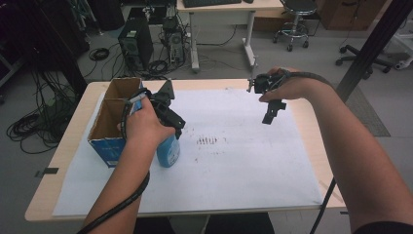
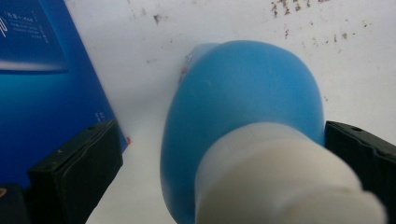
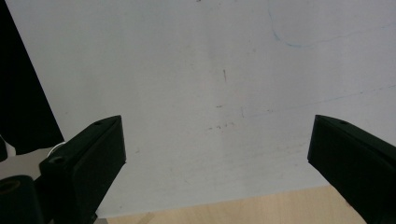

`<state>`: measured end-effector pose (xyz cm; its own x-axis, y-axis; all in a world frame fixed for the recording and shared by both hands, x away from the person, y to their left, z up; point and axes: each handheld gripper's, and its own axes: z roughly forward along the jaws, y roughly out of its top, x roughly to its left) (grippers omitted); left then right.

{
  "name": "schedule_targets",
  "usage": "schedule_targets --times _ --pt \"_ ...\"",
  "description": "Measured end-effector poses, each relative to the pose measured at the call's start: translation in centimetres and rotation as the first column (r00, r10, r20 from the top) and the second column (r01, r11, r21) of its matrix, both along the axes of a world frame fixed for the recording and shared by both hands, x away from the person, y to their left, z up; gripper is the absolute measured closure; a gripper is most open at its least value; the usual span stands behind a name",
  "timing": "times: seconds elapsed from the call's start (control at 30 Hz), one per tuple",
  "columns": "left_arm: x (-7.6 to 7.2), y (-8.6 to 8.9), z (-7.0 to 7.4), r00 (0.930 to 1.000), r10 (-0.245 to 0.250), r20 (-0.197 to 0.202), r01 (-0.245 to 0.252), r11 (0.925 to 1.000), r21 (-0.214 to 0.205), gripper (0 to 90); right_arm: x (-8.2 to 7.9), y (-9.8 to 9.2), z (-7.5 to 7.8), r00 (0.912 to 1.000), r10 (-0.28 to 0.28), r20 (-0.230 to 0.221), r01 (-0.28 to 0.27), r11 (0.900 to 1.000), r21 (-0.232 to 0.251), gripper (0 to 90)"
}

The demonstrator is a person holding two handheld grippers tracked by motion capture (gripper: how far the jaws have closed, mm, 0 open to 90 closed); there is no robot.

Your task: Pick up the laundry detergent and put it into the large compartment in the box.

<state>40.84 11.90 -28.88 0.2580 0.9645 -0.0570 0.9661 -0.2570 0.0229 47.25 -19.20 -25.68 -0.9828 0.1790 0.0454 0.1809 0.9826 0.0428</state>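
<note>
Blue bottle (image 2: 243, 107) is standing between the left claw's (image 1: 168, 117) parted jaws beside the cardboard box (image 1: 109, 122), needing a centred squeeze, while the right claw (image 1: 270, 109) is hovering open.

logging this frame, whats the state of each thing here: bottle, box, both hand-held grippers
blue bottle: on the white sheet beside the box, white cap on, between the left jaws
cardboard box: open at the top, standing on the table's left side; inside hidden
left hand-held gripper: jaws spread around the bottle's neck, a gap showing on one side
right hand-held gripper: open, holding nothing, above the white sheet
</note>
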Motion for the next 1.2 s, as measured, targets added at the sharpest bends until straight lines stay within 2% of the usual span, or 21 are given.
schedule_targets --times 0.17,0.53,1.2 --pt "0.06 -0.01 -0.18 0.9999 0.012 0.005 -0.012 0.9999 0.003 0.4 -0.03 -0.14 0.00 1.0000 -0.003 -0.001 0.003 1.0000 -0.001 4.2" --pt "-0.02 -0.45 -0.03 0.9998 0.003 0.018 -0.003 0.9999 0.011 1.6 -0.08 -0.54 0.06 1.0000 -0.009 0.004 0.009 0.9999 0.006 4.2" --pt "-0.09 -0.28 -0.05 0.9995 0.015 0.026 -0.016 0.9998 0.013 12.2 -0.14 -0.13 -0.17 1.0000 0.000 0.003 0.000 1.0000 0.001 4.4"
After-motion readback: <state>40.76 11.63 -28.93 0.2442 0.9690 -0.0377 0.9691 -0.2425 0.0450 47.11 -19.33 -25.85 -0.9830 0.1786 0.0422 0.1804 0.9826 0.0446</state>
